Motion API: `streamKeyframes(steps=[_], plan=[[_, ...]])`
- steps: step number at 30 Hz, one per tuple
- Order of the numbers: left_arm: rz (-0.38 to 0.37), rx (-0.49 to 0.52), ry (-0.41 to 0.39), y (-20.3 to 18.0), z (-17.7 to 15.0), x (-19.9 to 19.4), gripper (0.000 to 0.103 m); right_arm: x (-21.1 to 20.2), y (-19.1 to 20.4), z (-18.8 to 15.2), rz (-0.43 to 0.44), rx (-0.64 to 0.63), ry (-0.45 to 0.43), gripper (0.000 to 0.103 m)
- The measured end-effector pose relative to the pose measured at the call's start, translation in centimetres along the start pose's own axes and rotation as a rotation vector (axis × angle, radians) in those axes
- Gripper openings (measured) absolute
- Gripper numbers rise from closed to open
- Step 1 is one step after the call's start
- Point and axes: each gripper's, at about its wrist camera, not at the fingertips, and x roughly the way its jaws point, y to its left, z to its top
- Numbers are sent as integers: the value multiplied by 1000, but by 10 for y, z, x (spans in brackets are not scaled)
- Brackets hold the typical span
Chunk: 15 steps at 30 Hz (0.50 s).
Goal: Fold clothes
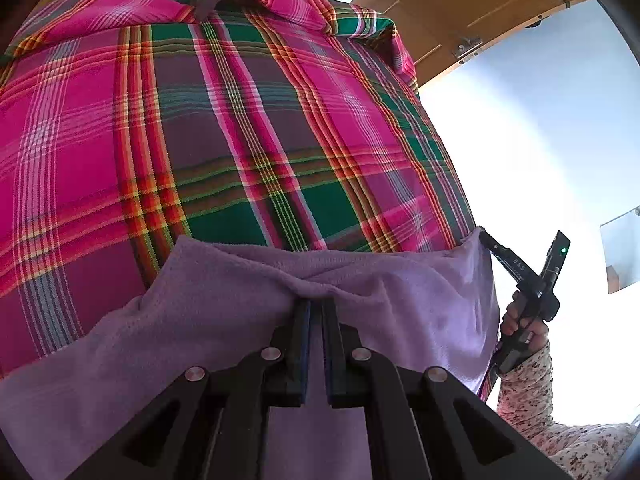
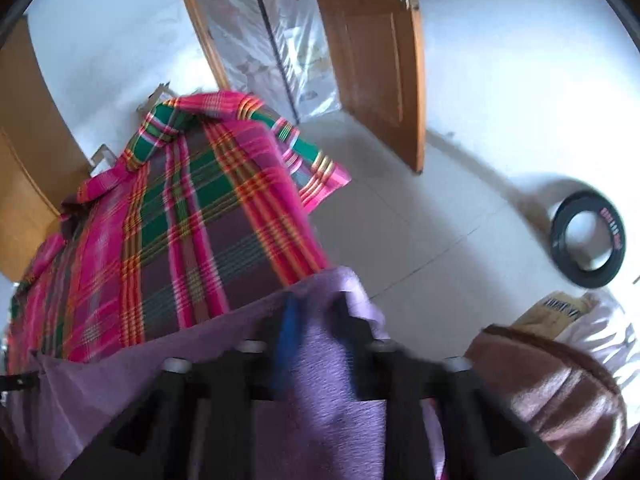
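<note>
A purple fleece cloth hangs stretched between both grippers above a surface covered by a pink, green and purple plaid sheet. My left gripper is shut on the cloth's upper edge, which bunches at the fingertips. In the left wrist view, my right gripper pinches the cloth's far right corner, held by a hand in a floral sleeve. In the blurred right wrist view, the purple cloth runs between the fingers of my right gripper, with the plaid sheet beyond.
A wooden door stands ajar past the plaid surface, with a plastic-wrapped item beside it. A black ring lies on the pale tiled floor. A brown bag sits at lower right. A wooden cupboard is on the left.
</note>
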Motion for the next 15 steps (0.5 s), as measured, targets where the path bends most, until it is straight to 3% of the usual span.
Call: streamKeyframes(steps=[5, 10, 15], plan=[[-4, -8, -5, 1, 0, -1, 5, -9, -4, 3, -38, 33, -67, 4], [-17, -18, -9, 3, 1, 0, 5, 5, 0, 5, -88, 12, -7, 4], [-20, -22, -27, 3, 3, -2, 5, 4, 10, 5, -157, -50, -1, 6]])
